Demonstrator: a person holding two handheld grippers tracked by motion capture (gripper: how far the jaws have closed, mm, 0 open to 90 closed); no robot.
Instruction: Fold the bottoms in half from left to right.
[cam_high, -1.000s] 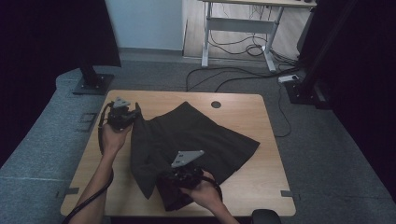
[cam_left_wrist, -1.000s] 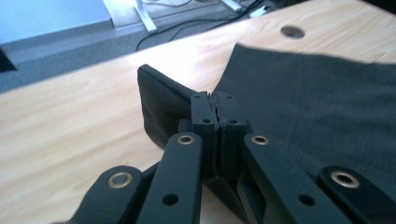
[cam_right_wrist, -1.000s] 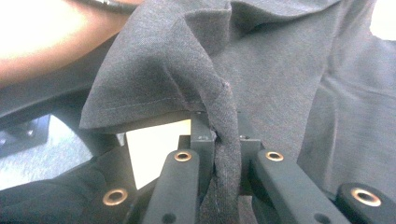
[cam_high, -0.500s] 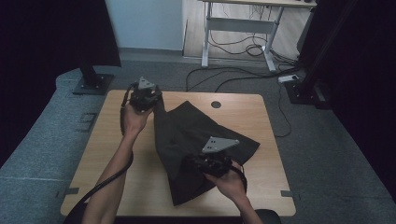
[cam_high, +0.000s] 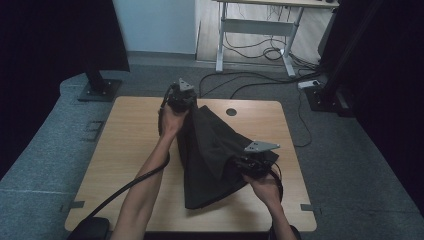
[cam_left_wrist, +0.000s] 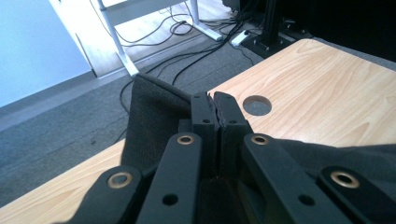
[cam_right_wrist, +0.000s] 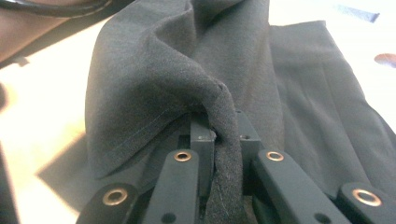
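- We see a dark cloth (cam_high: 210, 160) on the wooden surface (cam_high: 125, 150); it covers the middle and runs from about 12 o'clock down to 6 o'clock in the high view.
- The left gripper (cam_high: 179, 96) is at about 11 o'clock of the cloth, at the far edge of the surface. Its fingers (cam_left_wrist: 205, 116) are together and clamped on a corner of the cloth, which stands up just beside them in the left gripper view.
- The right gripper (cam_high: 250, 162) is at about 3 o'clock of the cloth, near the right side of the surface. Its fingers (cam_right_wrist: 201, 135) are also clamped on the cloth; a folded edge goes over them and between them in the right gripper view.
- Between the two grippers the cloth is lifted into a ridge, while its lower part lies flat on the surface toward 6 o'clock.
- A round hole (cam_high: 231, 112) in the surface is at about 1 o'clock of the cloth, just beside its edge.
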